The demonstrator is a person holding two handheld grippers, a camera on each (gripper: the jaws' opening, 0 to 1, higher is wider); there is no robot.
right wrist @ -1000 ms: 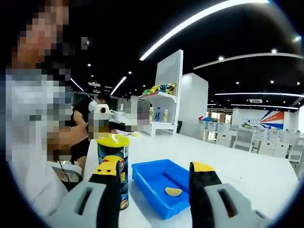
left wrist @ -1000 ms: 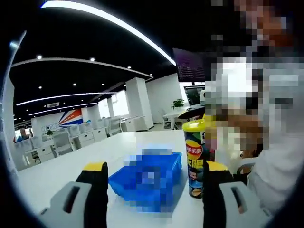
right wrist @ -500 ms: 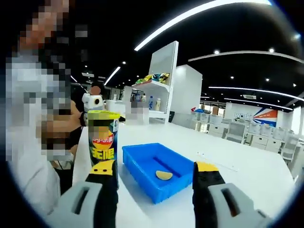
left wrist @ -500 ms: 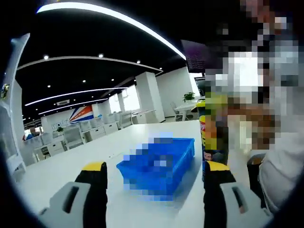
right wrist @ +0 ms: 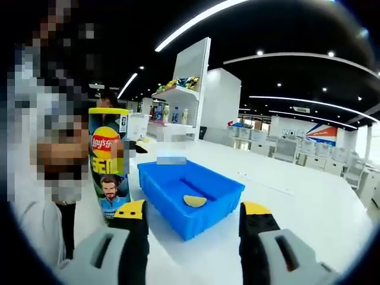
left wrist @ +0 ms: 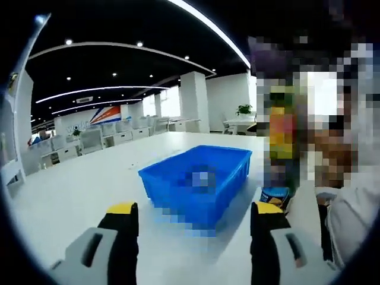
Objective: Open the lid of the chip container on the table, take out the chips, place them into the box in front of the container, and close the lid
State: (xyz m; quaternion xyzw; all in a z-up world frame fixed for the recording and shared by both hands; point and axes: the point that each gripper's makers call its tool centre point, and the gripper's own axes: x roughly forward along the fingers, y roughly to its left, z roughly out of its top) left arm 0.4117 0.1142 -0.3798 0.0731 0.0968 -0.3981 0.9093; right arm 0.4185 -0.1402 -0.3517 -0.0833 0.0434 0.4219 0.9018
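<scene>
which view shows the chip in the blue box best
The right gripper view. It looks down into the blue box, so the chip lies plainly visible on its floor. The left gripper view meets the box from a lower angle, showing mainly its outer wall, partly blurred, and none of the chip inside.

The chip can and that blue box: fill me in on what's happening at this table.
A person holds two handheld grippers over a white table, both open and holding nothing. The right gripper points at a blue box with one chip lying in it. A tall chip can stands upright beside the box, its yellow lid on. The left gripper faces the same box from the other side, with the can at the right edge, mostly blurred. Nothing is being gripped at the moment.
</scene>
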